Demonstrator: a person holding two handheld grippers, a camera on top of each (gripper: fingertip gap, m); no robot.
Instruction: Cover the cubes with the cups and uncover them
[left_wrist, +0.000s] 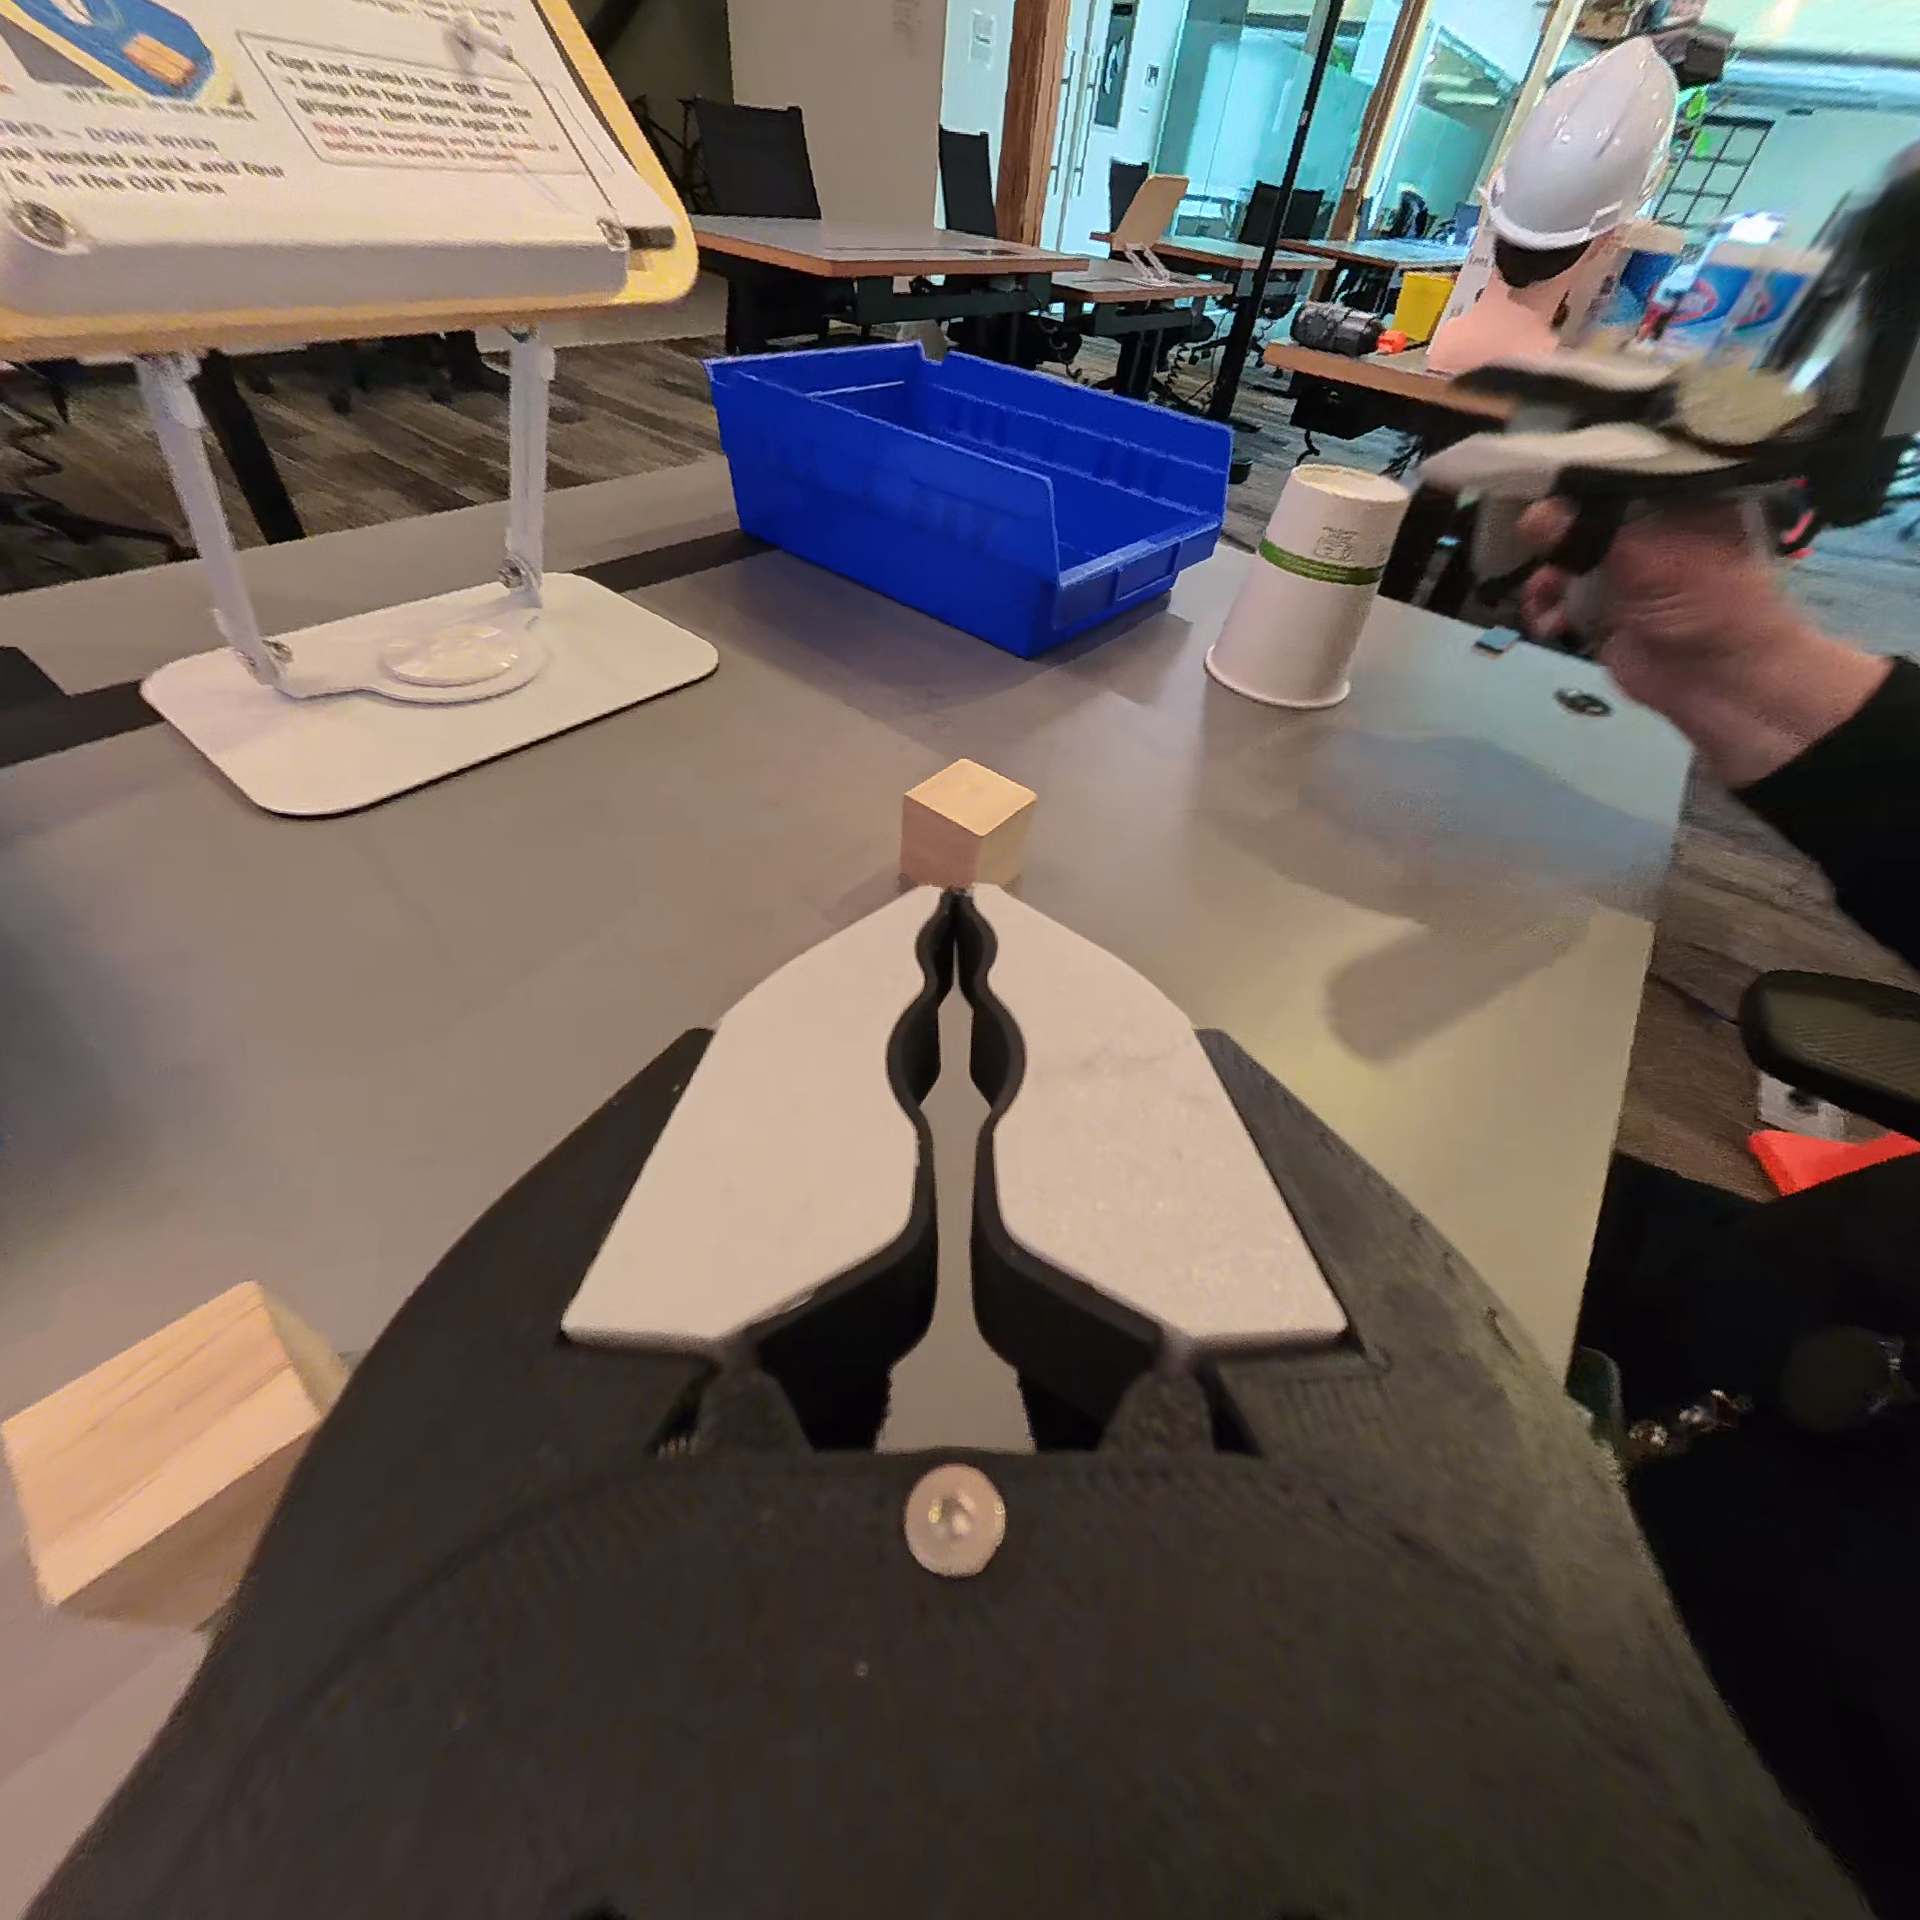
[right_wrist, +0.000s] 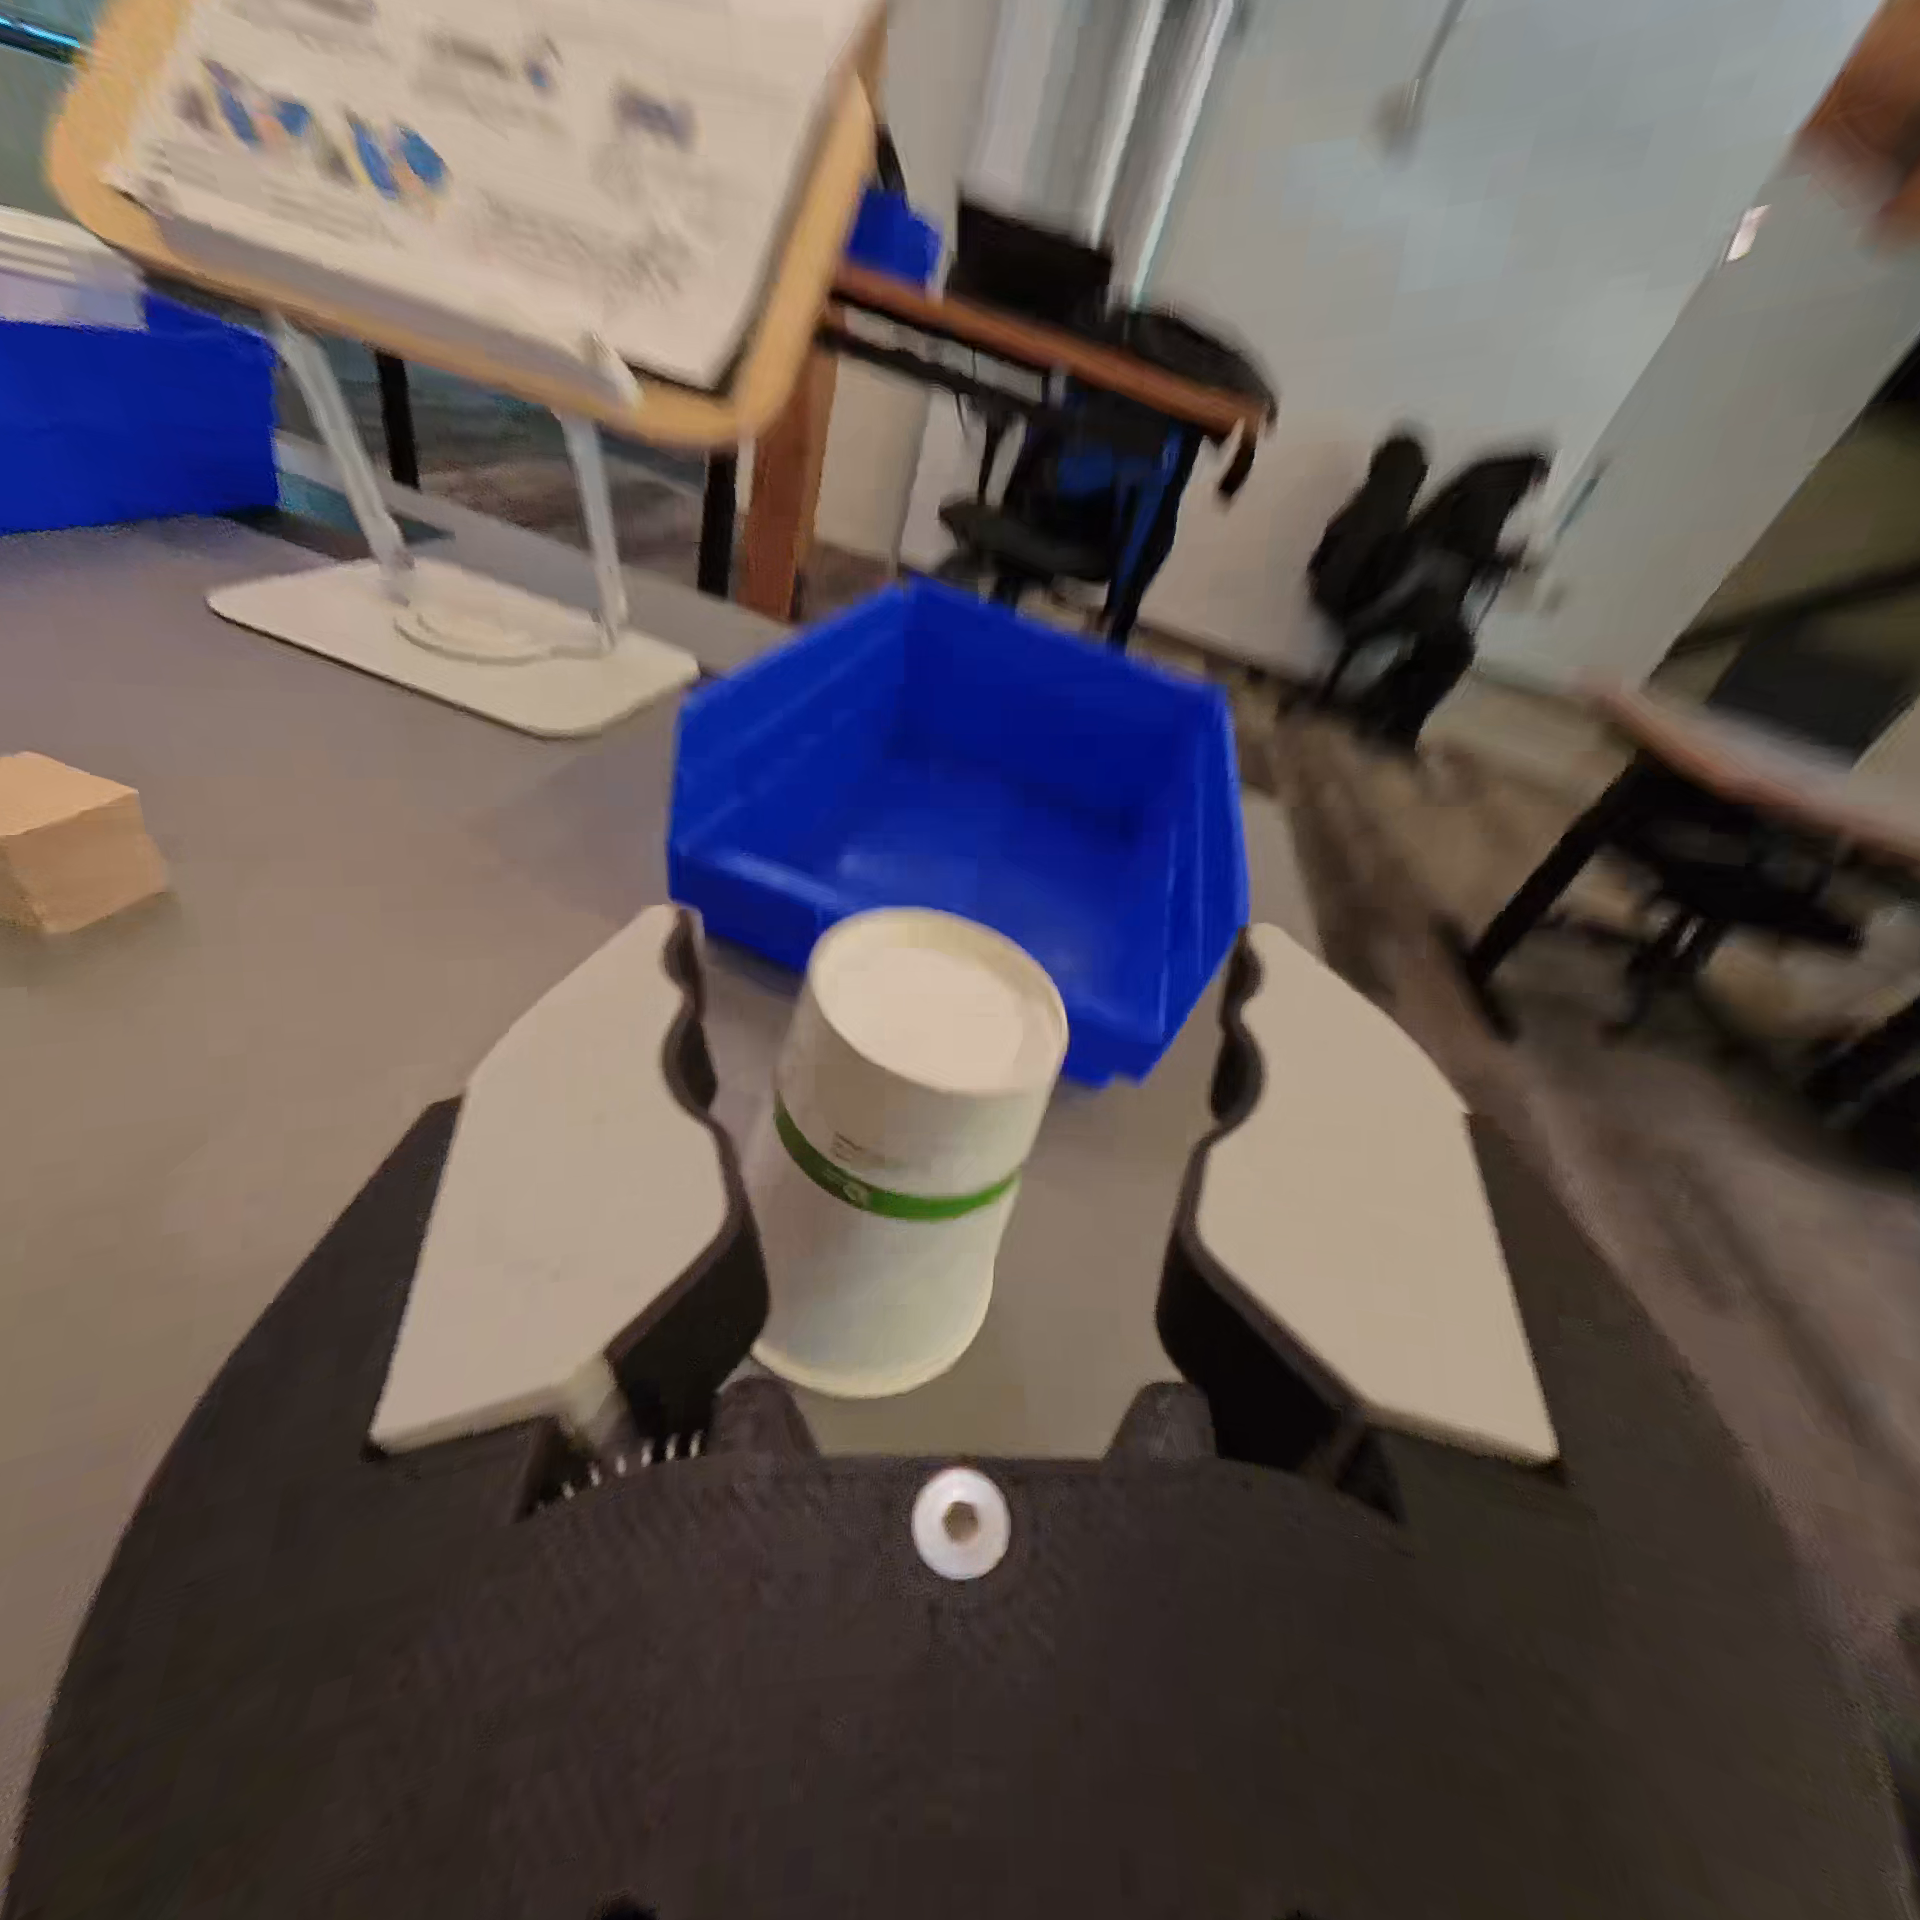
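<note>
My left gripper (left_wrist: 954, 899) is shut and empty, low over the grey table (left_wrist: 468, 987). Its tips are just short of a small wooden cube (left_wrist: 968, 826). A second wooden cube (left_wrist: 166, 1455) lies at the near left, beside the gripper body. A white paper cup with a green band (left_wrist: 1309, 587) stands upside down at the far right. My right gripper (right_wrist: 966, 940) is open, with one finger on each side of that cup (right_wrist: 914, 1143) and not pressing it. The right gripper also shows blurred in the left wrist view (left_wrist: 1455, 426), held by a hand. One cube (right_wrist: 68, 842) shows at the left of the right wrist view.
A blue plastic bin (left_wrist: 966, 488) stands behind the cup and also shows in the right wrist view (right_wrist: 956, 790). A white document stand (left_wrist: 416, 675) holding a printed board is at the back left. The table's right edge (left_wrist: 1642, 935) is close to the cup, with a chair (left_wrist: 1839, 1039) beyond.
</note>
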